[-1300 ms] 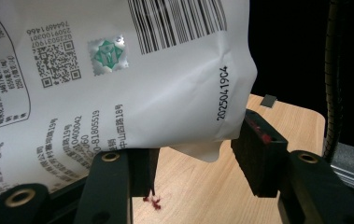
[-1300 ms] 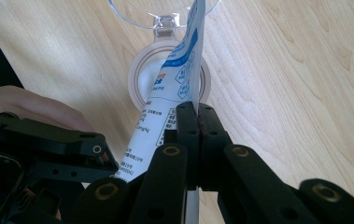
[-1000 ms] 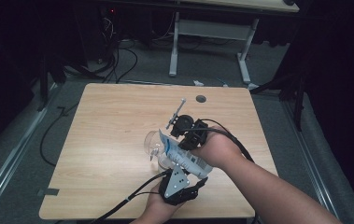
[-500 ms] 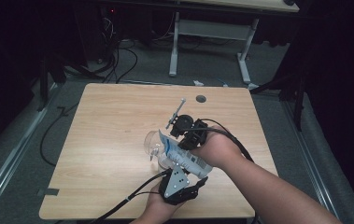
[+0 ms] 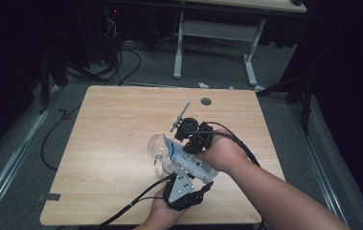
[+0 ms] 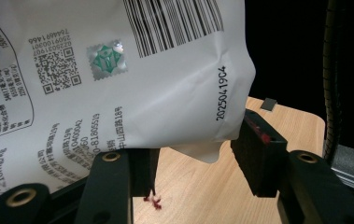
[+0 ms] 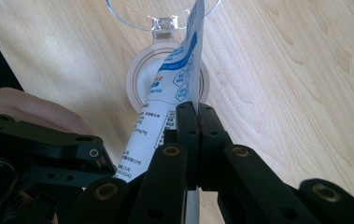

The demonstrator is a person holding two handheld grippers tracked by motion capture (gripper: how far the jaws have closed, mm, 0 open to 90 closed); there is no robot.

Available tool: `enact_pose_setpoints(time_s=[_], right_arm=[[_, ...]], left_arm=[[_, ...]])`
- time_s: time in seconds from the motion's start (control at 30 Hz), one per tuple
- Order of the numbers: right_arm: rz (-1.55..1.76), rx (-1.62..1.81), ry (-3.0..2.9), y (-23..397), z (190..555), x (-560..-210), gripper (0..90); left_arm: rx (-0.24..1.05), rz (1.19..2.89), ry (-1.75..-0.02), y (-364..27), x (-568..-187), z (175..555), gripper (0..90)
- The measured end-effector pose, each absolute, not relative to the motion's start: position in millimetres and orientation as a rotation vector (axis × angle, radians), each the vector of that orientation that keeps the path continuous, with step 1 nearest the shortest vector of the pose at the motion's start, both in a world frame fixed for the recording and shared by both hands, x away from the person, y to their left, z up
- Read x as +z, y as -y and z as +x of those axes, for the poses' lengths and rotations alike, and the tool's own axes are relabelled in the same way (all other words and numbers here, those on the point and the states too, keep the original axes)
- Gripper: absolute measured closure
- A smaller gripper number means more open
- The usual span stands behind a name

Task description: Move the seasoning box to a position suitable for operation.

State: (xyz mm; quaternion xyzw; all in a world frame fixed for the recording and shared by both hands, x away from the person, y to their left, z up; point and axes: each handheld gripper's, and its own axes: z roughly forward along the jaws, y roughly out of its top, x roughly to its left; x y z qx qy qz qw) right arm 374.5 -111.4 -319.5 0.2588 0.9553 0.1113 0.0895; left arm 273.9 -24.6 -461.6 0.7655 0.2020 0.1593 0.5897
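Observation:
A white pouch (image 5: 188, 162) with blue print and a barcode (image 6: 118, 84) hangs tilted over a clear round container (image 5: 157, 148) on the wooden table (image 5: 112, 124). My right gripper (image 7: 197, 112) is shut on the pouch's thin edge, and the pouch's tip points down into the container's round mouth (image 7: 135, 79). The container's clear hinged lid (image 7: 160, 11) is flipped back. My left gripper (image 6: 198, 158) grips the pouch's bulging lower end, one pad (image 6: 258, 149) pressed against its corner. In the high view the left gripper (image 5: 186, 179) is near the front edge and the right gripper (image 5: 193, 139) just behind the pouch.
A thin grey rod (image 5: 180, 116) sticks out behind the right gripper. A round cable hole (image 5: 206, 101) sits near the table's far edge. A small red smear (image 6: 153, 201) marks the wood under the pouch. Another table's legs (image 5: 179, 48) and floor cables (image 5: 126, 62) lie beyond.

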Motion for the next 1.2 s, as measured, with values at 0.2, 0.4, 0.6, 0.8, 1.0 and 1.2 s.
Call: enact_pose_setpoints(time_s=[0.2,0.4,0.6,0.8,1.0,1.2], right_arm=[[0.767,0.33,-2.842,111.2,374.7,-319.8,90.0],[0.769,0.328,-2.842,111.1,375.1,-320.3,90.0],[0.769,0.326,-2.842,111.4,375.1,-321.1,90.0],[0.775,0.331,-2.844,112.2,375.5,-321.5,90.0],[0.781,0.325,-2.842,111.6,375.7,-320.7,90.0],[0.779,0.323,-2.844,111.9,376.2,-320.3,90.0]], left_arm=[[0.371,1.78,-0.47,24.6,-461.6,273.8,53.2],[0.369,1.777,-0.472,24.7,-461.6,273.9,53.2],[0.366,1.776,-0.471,25.2,-461.6,273.7,53.3],[0.365,1.775,-0.469,25.6,-461.1,273.9,53.4],[0.366,1.774,-0.468,25.5,-460.2,274.2,53.5],[0.366,1.775,-0.464,25.5,-459.4,274.4,53.6]])
